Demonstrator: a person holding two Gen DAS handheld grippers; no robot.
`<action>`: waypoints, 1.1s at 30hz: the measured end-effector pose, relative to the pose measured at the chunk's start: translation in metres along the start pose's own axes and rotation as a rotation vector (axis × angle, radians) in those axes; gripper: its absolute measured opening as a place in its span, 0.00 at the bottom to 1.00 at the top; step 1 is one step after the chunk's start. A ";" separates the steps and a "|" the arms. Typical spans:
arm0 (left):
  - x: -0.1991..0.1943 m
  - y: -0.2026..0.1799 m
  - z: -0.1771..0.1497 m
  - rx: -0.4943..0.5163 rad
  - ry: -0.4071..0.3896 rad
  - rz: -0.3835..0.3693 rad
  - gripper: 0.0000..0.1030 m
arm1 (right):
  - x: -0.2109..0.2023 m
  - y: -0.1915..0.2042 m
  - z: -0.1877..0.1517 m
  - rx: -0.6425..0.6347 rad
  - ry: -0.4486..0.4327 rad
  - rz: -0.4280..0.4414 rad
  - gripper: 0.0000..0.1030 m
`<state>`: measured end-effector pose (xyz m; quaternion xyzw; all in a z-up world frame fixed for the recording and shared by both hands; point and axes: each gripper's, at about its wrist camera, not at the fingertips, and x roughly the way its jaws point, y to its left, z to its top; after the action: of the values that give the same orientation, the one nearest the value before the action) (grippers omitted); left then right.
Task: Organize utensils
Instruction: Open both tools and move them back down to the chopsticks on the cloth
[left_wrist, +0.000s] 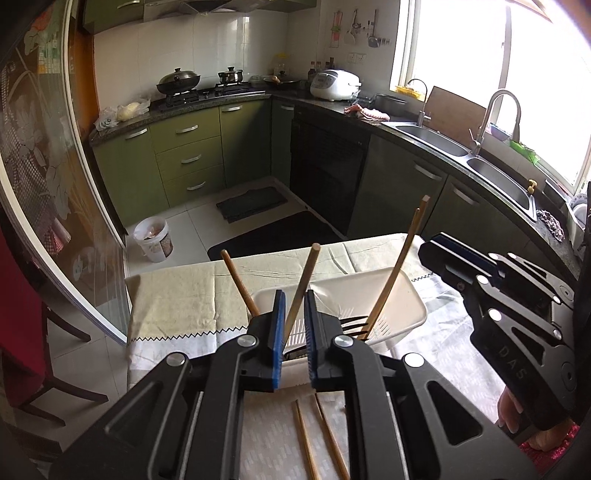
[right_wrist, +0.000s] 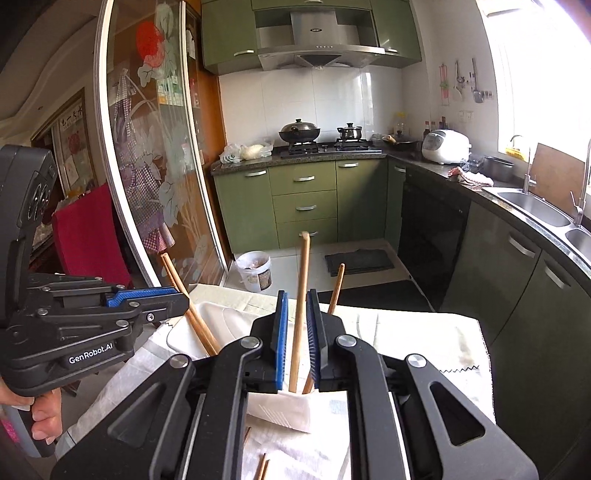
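Between the pads, chopstick upright.

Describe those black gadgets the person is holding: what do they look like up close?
Both are matte black, angular linkages with silver round pivot pins. The left tongs and right tongs have two flat fingers faced with ribbed blue pads. The left one's body reads "GenRobot.AI" in white. A bare hand grips its handle. No cables show.

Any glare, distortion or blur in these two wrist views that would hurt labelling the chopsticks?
Left wrist view: window blown out white at the right, fisheye bends the counters, yet the chopstick between the left gripper pads stays sharp. Right wrist view: similar window glare top right, door frame curved, chopstick at the right gripper crisp.
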<state>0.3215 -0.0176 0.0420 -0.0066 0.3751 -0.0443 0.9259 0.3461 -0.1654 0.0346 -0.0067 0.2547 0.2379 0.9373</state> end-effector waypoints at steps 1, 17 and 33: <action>-0.002 0.000 0.000 0.000 -0.003 -0.001 0.12 | -0.003 -0.001 -0.001 0.003 -0.006 0.000 0.13; 0.035 0.005 -0.137 -0.069 0.469 -0.086 0.41 | -0.100 -0.024 -0.095 -0.002 0.195 -0.061 0.29; 0.088 -0.019 -0.159 -0.012 0.568 -0.001 0.18 | -0.093 -0.061 -0.168 0.055 0.366 -0.073 0.29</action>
<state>0.2724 -0.0410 -0.1324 0.0004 0.6197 -0.0426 0.7836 0.2237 -0.2833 -0.0734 -0.0333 0.4269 0.1914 0.8832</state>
